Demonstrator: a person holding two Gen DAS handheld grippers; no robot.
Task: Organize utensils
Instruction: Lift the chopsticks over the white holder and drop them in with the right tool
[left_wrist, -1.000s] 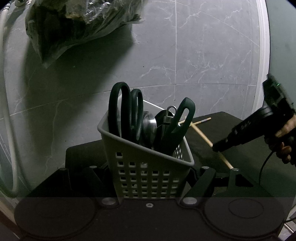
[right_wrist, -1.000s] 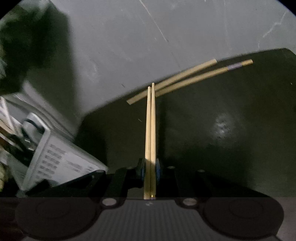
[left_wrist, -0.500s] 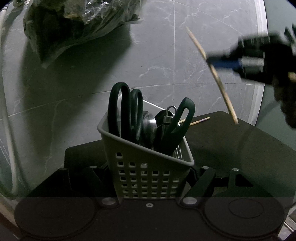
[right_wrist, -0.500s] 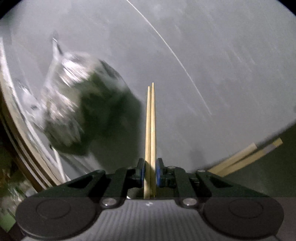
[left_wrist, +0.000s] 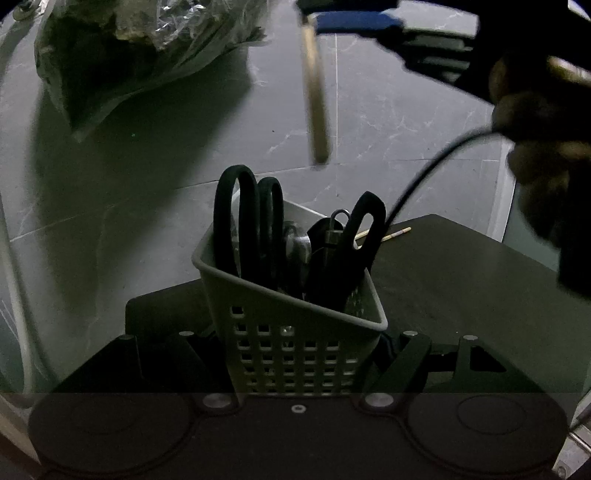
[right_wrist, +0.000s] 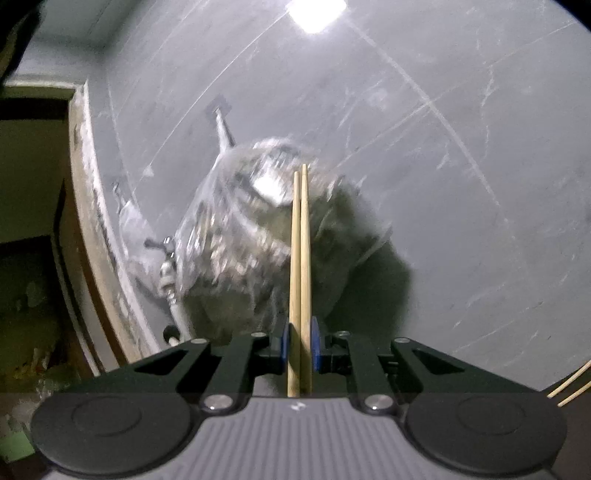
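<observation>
My left tool (left_wrist: 299, 354) is clamped on the grey perforated utensil basket (left_wrist: 295, 332), its fingers set against the basket's two lower side walls; the basket stands upright on the dark worktop (left_wrist: 461, 280). The basket contains black-handled scissors (left_wrist: 247, 221), a black slotted-handle utensil (left_wrist: 364, 236) and several metal pieces I cannot identify. My right tool (right_wrist: 299, 341) is closed on a pair of wooden chopsticks (right_wrist: 300, 258), which sit side by side and touching between the blue pads (right_wrist: 283, 341) and project straight forward along the fingers. In the left wrist view, the right tool (left_wrist: 354, 20) is seen at the top, with the held chopsticks (left_wrist: 316, 99) hanging tip-down in the air above the basket and clear of its rim; they appear blurred. My right hand (left_wrist: 535, 122) grips the tool body at the right edge. A second pair of chopsticks (left_wrist: 397, 233) lies flat on the worktop behind the basket, also visible at the lower right edge of the right wrist view (right_wrist: 570, 386). A clear plastic bag (left_wrist: 129, 55) hangs against the grey tiled wall (left_wrist: 406, 110).
</observation>
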